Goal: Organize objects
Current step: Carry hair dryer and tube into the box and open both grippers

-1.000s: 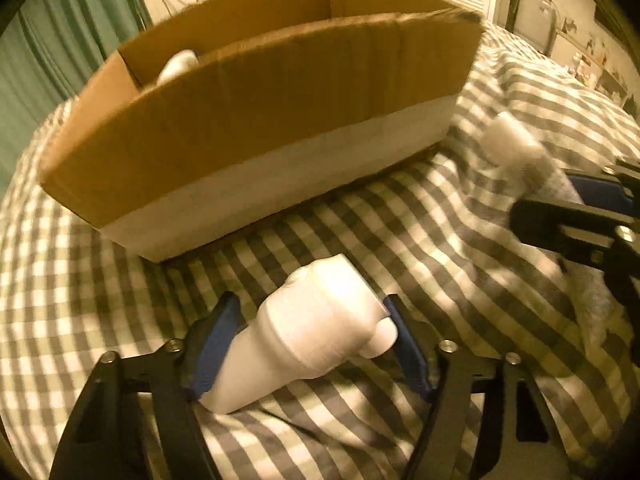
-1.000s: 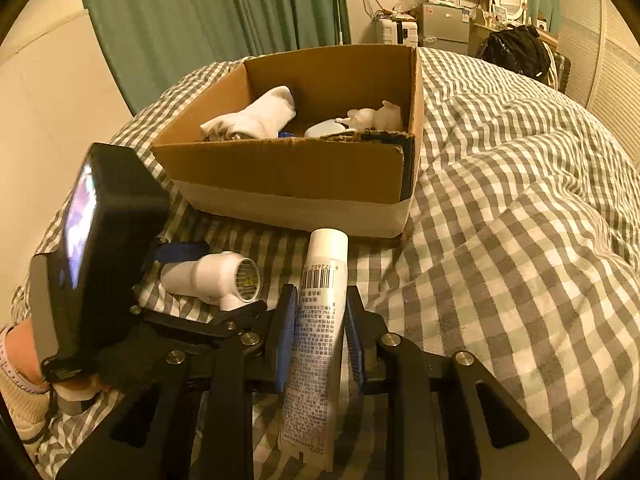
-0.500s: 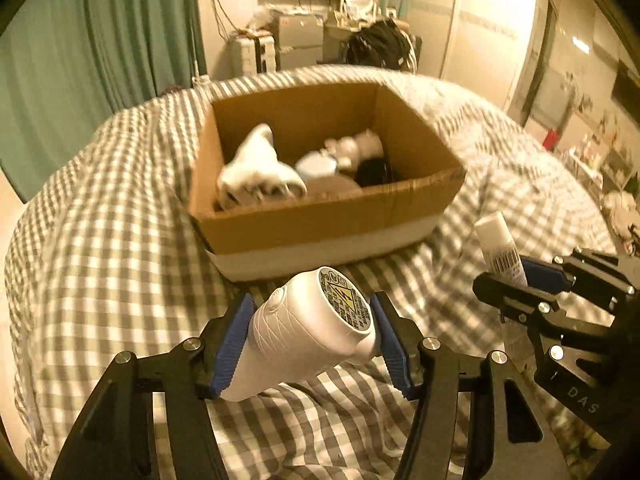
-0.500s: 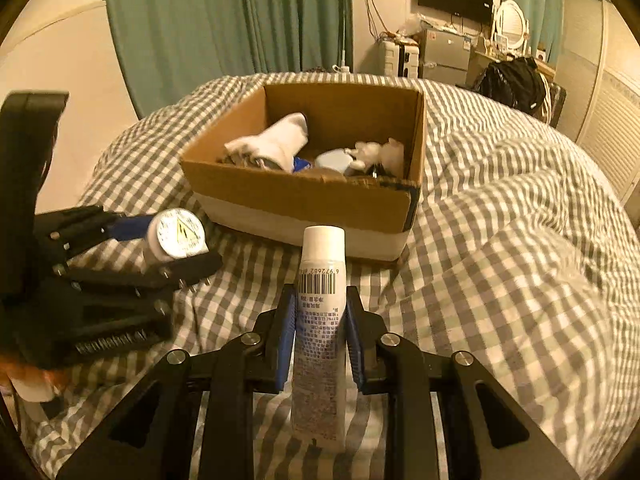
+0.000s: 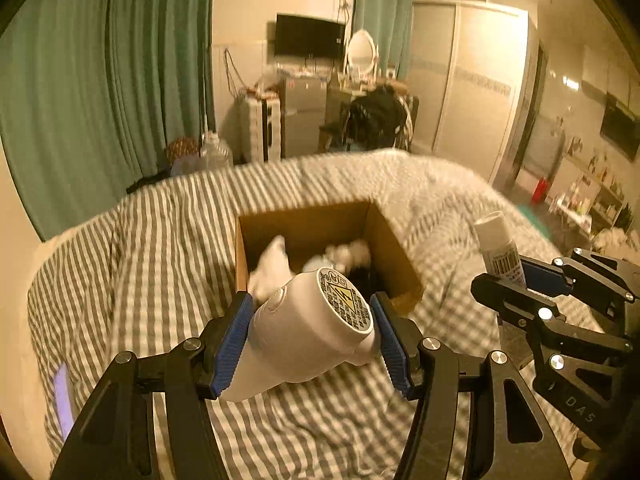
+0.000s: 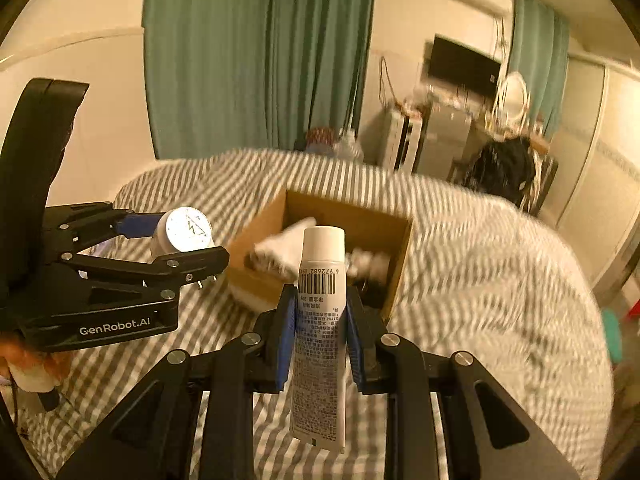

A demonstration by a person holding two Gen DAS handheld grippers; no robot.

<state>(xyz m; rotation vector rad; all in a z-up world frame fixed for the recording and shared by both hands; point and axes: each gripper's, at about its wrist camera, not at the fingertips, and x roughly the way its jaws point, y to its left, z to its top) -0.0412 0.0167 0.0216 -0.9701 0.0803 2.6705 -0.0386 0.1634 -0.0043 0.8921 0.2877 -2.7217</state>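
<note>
My left gripper (image 5: pixel 312 328) is shut on a small white hair dryer (image 5: pixel 308 328) with a yellow warning label on its end, held high above the bed. It also shows in the right wrist view (image 6: pixel 184 232). My right gripper (image 6: pixel 320 320) is shut on a white tube (image 6: pixel 320 320) with a barcode, cap up; the tube also shows in the left wrist view (image 5: pixel 500 248). An open cardboard box (image 5: pixel 392 248) sits on the checked bedcover ahead of and below both grippers, and also shows in the right wrist view (image 6: pixel 400 248). It holds a white sock (image 5: pixel 272 264) and other pale items, blurred.
The grey-and-white checked bedcover (image 5: pixel 160 248) spreads around the box. Green curtains (image 5: pixel 100 80) hang at the back left. A small fridge, a TV (image 5: pixel 310 36), a mirror and a dark bag on a chair (image 5: pixel 376 116) stand beyond the bed. A wardrobe (image 5: pixel 472 80) is at the right.
Both grippers have risen well above the bed with the hair dryer and the tube in them. The box now looks smaller and lower, and more of the room shows.
</note>
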